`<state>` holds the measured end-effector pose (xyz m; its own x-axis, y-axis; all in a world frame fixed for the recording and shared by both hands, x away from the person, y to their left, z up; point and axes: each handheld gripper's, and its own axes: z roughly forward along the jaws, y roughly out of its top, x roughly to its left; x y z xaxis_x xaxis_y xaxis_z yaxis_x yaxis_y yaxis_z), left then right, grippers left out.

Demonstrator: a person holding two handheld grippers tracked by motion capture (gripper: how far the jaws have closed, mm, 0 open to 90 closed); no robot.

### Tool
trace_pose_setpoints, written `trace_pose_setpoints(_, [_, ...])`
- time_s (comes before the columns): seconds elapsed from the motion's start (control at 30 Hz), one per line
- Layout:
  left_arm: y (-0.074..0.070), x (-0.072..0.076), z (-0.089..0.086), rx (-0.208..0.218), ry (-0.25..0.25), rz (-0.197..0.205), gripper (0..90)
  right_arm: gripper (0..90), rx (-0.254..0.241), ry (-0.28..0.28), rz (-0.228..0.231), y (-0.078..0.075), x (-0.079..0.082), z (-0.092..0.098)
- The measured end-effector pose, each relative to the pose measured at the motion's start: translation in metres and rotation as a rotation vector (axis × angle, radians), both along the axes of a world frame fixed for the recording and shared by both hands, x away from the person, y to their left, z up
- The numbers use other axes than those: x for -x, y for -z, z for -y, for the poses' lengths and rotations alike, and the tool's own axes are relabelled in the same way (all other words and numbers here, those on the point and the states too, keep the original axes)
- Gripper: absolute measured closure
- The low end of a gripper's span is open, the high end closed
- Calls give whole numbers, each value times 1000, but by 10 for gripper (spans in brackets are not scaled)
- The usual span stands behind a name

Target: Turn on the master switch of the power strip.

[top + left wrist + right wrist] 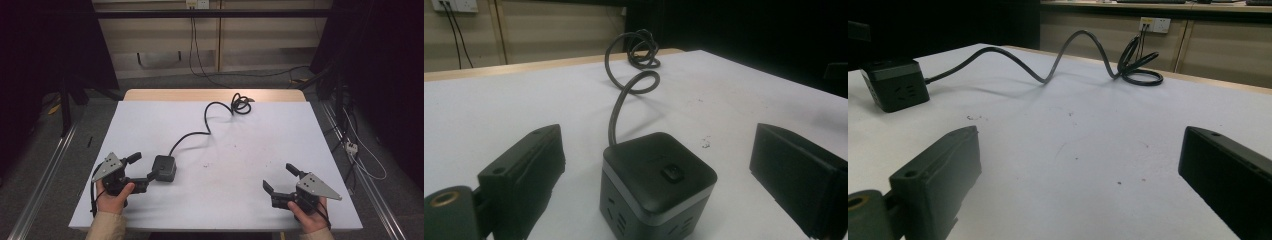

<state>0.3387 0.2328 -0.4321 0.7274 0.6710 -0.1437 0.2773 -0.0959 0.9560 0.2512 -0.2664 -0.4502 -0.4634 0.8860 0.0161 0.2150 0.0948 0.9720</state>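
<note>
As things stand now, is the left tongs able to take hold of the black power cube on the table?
Probably yes. The left tongs stand open with the power cube between the jaws, untouched, and nothing blocks them. Its cable trails away behind.

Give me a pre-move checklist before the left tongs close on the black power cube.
1. Left tongs open: ok.
2. Power cube between the jaws: ok.
3. Pads touching the cube: not ok, gaps on both sides.
4. Cube flat on the white table: ok.
5. Cable slack, coiled at the far edge: ok.
6. Right tongs open and away from the cube: ok.
</note>
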Motion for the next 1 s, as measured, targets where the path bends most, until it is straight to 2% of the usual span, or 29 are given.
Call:
trace_pose_setpoints(0.6, [-2, -6, 2, -1, -3, -8, 167, 29, 0, -2, 0, 0, 0, 0])
trace_pose_setpoints(0.9, [-3, -8, 3, -4, -2, -18, 249, 29, -1, -4, 0, 0, 0, -1])
trace_pose_setpoints(1.0, [-2, -10, 3, -9, -1, -24, 316, 29, -1, -6, 1, 0, 0, -1])
